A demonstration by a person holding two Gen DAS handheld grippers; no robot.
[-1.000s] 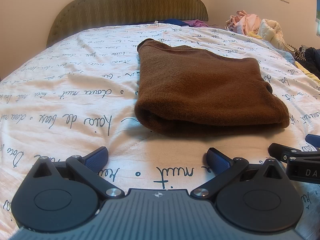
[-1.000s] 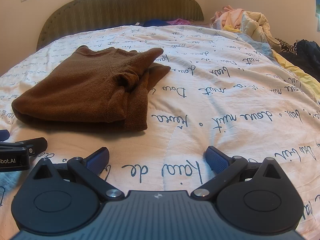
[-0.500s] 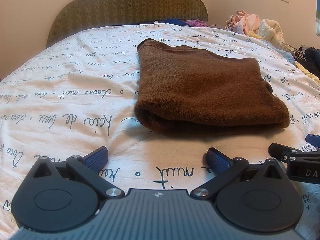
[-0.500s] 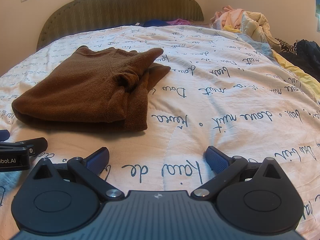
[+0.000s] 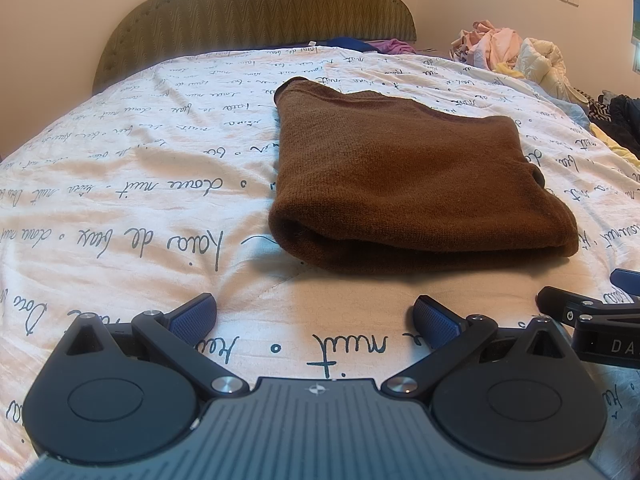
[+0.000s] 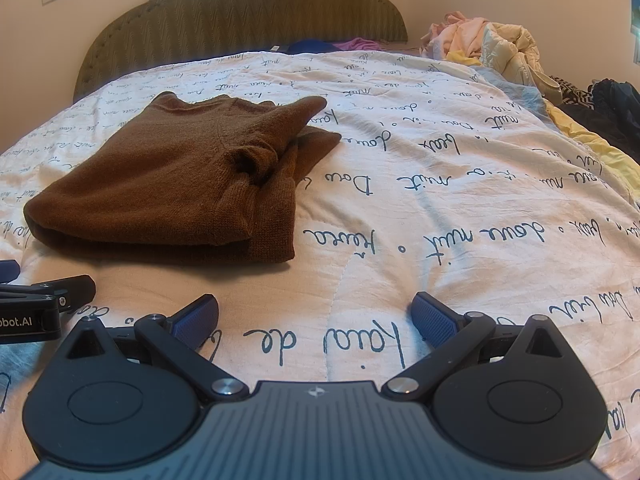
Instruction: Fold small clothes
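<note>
A brown knitted garment (image 5: pixel 404 184) lies folded flat on the white bedspread (image 5: pixel 140 200) with script lettering. My left gripper (image 5: pixel 316 316) rests open just in front of its near folded edge, nothing between the blue pads. In the right wrist view the same brown garment (image 6: pixel 176 184) sits to the front left, a sleeve end poking out at its far right corner. My right gripper (image 6: pixel 316 316) is open over bare bedspread (image 6: pixel 440 200), to the right of the garment. Each gripper shows at the edge of the other's view.
A green padded headboard (image 5: pixel 256 12) stands at the far end of the bed. A heap of pale and pink clothes (image 6: pixel 492 48) lies at the far right, with dark and yellow clothes (image 6: pixel 600 112) along the right edge. Blue and purple fabric (image 5: pixel 372 45) lies by the headboard.
</note>
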